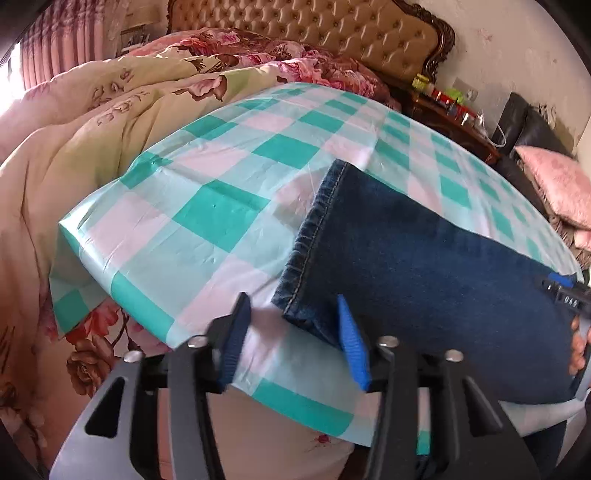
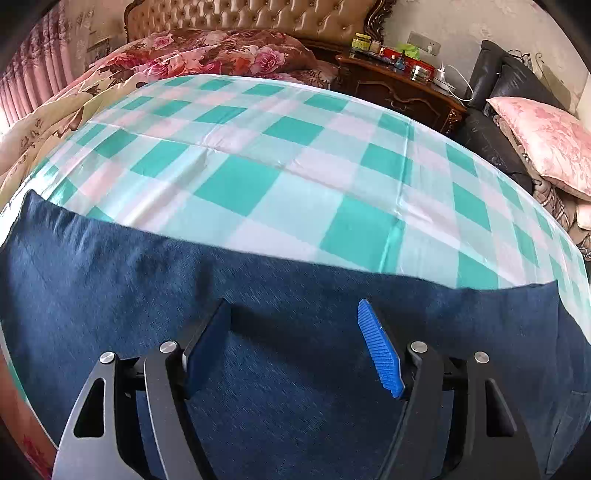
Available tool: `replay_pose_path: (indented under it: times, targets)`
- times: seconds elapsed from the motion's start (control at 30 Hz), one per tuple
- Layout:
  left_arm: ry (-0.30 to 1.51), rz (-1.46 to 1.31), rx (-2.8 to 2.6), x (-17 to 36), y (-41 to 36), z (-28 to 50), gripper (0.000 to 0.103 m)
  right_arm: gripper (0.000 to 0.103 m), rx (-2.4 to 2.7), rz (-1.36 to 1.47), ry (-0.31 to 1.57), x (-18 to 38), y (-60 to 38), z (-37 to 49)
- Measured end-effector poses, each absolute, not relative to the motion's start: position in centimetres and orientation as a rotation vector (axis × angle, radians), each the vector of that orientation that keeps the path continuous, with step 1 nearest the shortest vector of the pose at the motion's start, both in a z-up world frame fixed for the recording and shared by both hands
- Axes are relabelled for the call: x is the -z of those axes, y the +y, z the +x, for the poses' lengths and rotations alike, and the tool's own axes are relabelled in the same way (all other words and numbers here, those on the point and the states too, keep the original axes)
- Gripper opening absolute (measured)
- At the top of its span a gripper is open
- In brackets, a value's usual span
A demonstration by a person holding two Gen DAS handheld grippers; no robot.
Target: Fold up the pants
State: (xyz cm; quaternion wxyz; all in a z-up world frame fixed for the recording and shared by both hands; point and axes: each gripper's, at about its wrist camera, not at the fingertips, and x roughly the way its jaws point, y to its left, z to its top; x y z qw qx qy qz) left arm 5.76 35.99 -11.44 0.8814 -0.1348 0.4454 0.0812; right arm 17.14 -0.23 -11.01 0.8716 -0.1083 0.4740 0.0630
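Here the pants (image 1: pixel 424 258) lie beneath both open hand-held grippers.

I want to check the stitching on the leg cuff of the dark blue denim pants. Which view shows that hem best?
The left wrist view: the stitched hem of the dark blue denim pants lies in plain sight on the green and white checked cloth. The right wrist view shows only plain denim, no hem stitching.

2 wrist views, close above checked cloth (image 1: pixel 221 214), facing headboard (image 2: pixel 258 16)
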Motion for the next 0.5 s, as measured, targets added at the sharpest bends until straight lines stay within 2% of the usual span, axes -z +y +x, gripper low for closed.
replay_pose_path:
  times: [0.03,0.27,0.33,0.5]
  targets:
    - [0.936,-0.272,-0.145,11.4,35.5,5.9,0.026,0.068,-0.153,-0.207,0.993,10.7,0.0,17.1]
    - [0.92,-0.263,-0.18,9.7,34.7,5.8,0.019,0.07,-0.311,-0.067,1.026,8.2,0.3,15.2]
    - [0.893,-0.139,-0.212,7.8,32.3,5.9,0.019,0.073,-0.334,-0.008,1.045,7.6,-0.8,14.5]
    - [0.755,0.407,-0.248,2.8,18.1,5.3,0.019,0.073,-0.28,0.119,1.043,6.5,-6.3,12.6]
